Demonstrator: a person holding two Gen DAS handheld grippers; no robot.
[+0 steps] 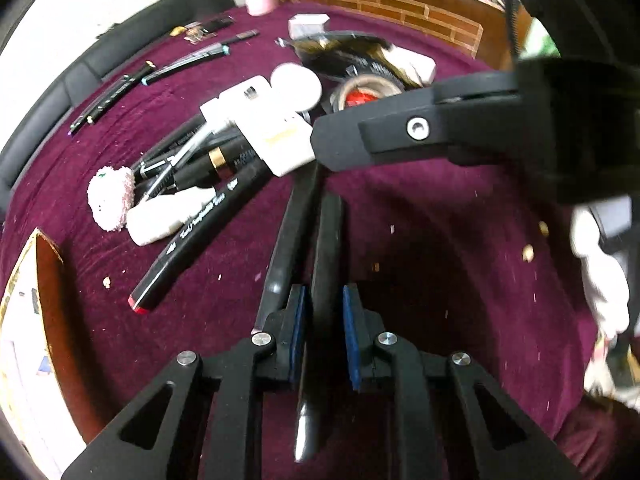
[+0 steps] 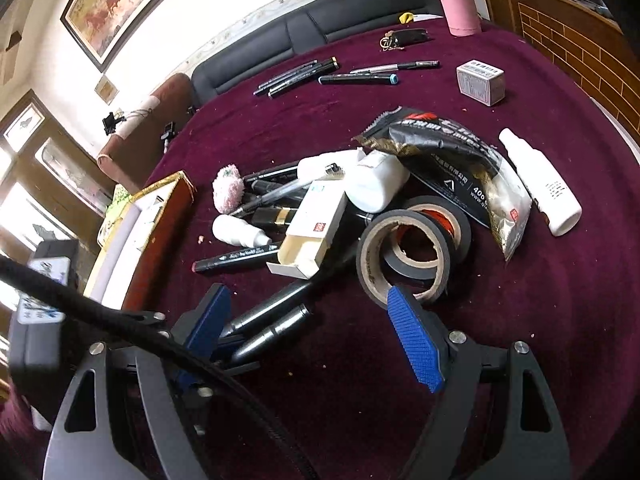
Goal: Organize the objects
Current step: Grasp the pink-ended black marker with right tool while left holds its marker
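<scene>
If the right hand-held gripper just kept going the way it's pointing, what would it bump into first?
Most likely the black tape rolls, which lie just past the right hand-held gripper and its open fingers. Depth is hard to judge; the purple cloth might come first.

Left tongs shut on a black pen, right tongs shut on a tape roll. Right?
No: the right tongs are open and grip nothing; the tape roll lies just ahead, per the right wrist view. The left tongs are shut on the black pen.
</scene>
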